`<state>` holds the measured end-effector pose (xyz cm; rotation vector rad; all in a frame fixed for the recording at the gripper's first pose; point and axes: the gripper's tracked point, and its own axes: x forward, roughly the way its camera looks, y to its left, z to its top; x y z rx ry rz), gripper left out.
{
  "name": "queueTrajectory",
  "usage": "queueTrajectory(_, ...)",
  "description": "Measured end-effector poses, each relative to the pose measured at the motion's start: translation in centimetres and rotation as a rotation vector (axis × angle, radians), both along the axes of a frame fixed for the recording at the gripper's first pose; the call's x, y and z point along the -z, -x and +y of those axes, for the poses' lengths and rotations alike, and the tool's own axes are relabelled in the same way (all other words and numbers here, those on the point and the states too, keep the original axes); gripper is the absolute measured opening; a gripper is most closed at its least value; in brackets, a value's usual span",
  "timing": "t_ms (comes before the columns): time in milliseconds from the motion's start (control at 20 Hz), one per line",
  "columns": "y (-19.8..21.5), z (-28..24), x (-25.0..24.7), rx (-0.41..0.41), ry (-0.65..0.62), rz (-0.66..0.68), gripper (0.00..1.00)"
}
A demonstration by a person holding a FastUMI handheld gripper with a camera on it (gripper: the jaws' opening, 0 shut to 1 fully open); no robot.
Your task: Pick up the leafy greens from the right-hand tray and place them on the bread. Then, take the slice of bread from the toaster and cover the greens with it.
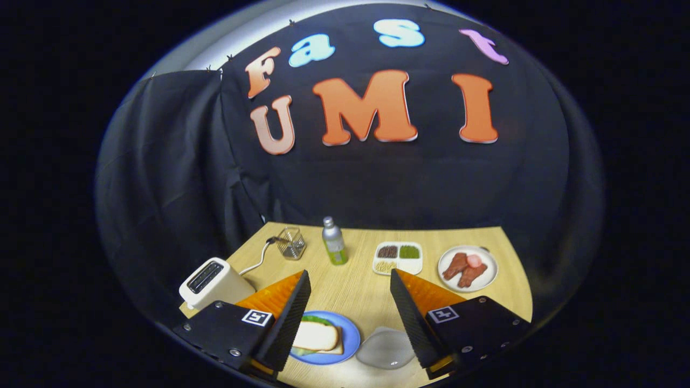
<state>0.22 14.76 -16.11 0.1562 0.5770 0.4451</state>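
My gripper [350, 283] is open above the wooden table, nothing between its two black fingers [291, 318]. Below and between them sits a blue plate [349, 337] holding a sandwich: a bread slice [318, 337] lies on top, with green leaves [318, 320] poking out from under it at the far edge. The left finger hides the plate's left part. A white toaster [213, 281] stands to the left, beyond the left finger, its slots dark and showing no bread. A clear, see-through tray [385, 347] lies just right of the blue plate, with nothing in it.
Further back stand a green-labelled bottle [334, 241], a small wire basket [291, 243], a white divided dish [399, 257] with grains and greens, and a white plate [468, 268] with brown meat pieces. The toaster's cord [257, 261] runs toward the basket.
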Motion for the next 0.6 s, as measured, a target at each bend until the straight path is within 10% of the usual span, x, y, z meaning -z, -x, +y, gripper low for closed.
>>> queueTrajectory(600,-2.8,-8.5,-14.6,0.265,0.087,-0.424,0.94)
